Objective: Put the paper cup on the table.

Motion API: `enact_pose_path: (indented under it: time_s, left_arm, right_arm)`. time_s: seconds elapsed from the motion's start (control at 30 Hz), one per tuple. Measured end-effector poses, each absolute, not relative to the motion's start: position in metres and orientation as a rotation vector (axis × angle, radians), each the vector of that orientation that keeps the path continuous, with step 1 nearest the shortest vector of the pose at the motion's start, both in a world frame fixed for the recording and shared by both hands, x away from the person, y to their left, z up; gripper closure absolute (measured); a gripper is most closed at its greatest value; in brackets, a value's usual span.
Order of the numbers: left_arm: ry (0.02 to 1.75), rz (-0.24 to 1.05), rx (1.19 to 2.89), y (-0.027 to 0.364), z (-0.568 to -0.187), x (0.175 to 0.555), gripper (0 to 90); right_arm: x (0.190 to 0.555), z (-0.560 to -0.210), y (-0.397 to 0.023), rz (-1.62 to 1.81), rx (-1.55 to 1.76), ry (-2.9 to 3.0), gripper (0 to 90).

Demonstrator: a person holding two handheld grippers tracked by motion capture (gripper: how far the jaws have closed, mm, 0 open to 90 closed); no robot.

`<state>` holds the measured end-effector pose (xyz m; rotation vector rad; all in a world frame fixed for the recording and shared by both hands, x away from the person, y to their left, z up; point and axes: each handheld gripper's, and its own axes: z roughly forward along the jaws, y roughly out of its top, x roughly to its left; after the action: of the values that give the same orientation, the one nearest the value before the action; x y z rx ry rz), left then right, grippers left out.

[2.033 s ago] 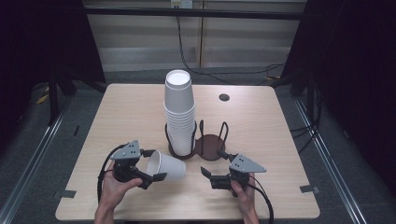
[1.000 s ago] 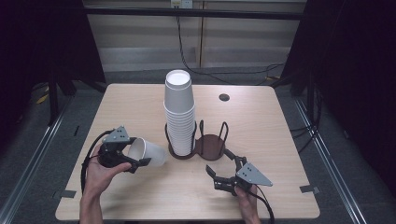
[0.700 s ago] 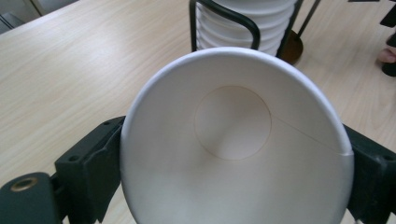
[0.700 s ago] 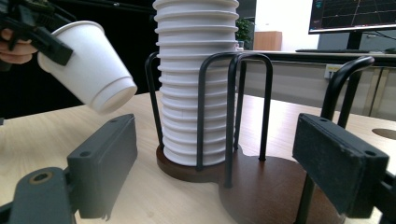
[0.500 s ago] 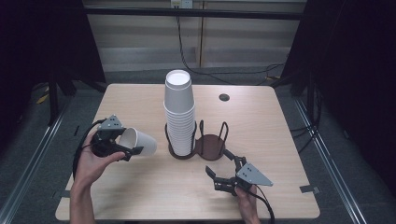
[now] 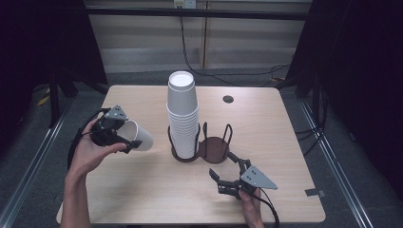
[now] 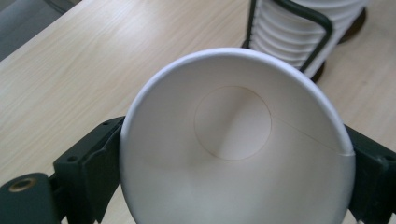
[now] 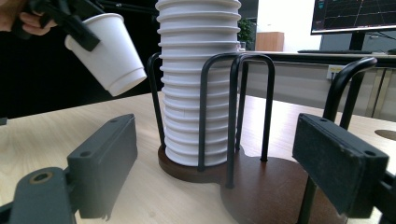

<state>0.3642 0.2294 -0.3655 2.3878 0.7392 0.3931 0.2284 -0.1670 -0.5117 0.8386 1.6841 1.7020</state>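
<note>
The light, thin-walled paper cup [image 6: 135,135] (easily crushed) sits clamped near its rim in the left gripper [image 6: 124,138], while the right gripper [image 6: 227,180] gapes empty.

A pale wooden tabletop [image 6: 142,190] stands on grey floor [image 6: 361,156]; beyond its far edge, a light panelled wall [image 6: 247,42] with dangling black cables [image 6: 190,52]; dark surroundings.

Stood near the middle of the surface [image 6: 142,190]: a cup rack [image 6: 214,148], with a stack of cups [image 6: 183,118] in its left holder. Was held left of the stack, above the surface, tilted: a single cup [image 6: 138,136], in the left gripper [image 6: 124,137]. Rested in front of the rack, right of centre: the right gripper [image 6: 228,180]. Lay behind the rack, toward the far right: a small disc [image 6: 228,99].
</note>
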Motion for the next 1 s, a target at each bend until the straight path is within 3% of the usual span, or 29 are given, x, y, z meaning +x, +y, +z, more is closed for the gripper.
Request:
enact_pose_path:
  time_s: [0.23,1.0]
  left_arm:
    - [0.755,0.307,2.462,0.226,-0.365,0.387,8.1]
    - [0.805,0.306,2.675,0.210,-0.397,0.414,6.1]
  right_arm:
    - [0.229,-0.512,-0.167,1.703,0.837,1.686,13.3]
    - [0.229,-0.512,-0.167,1.702,0.837,1.688,13.3]
